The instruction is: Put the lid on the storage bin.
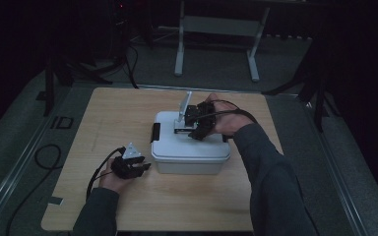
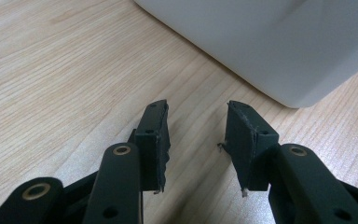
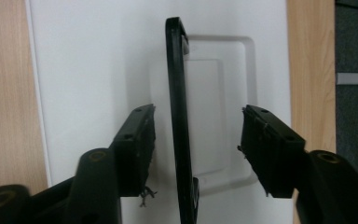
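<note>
A white lidded box sits at the middle of the wooden table. Its carry handle stands upright over a recess in the lid. My right gripper hovers over the lid, open. In the right gripper view the handle rises edge-on between the jaws of the right gripper, closer to the left jaw, with a gap on both sides. My left gripper rests low at the box's front left. It is open and empty over bare wood, and the box corner lies just ahead.
A black latch sits on the box's left side. A cable loops on the floor left of the table. A white metal stand is beyond the far edge. Dark stands flank the table.
</note>
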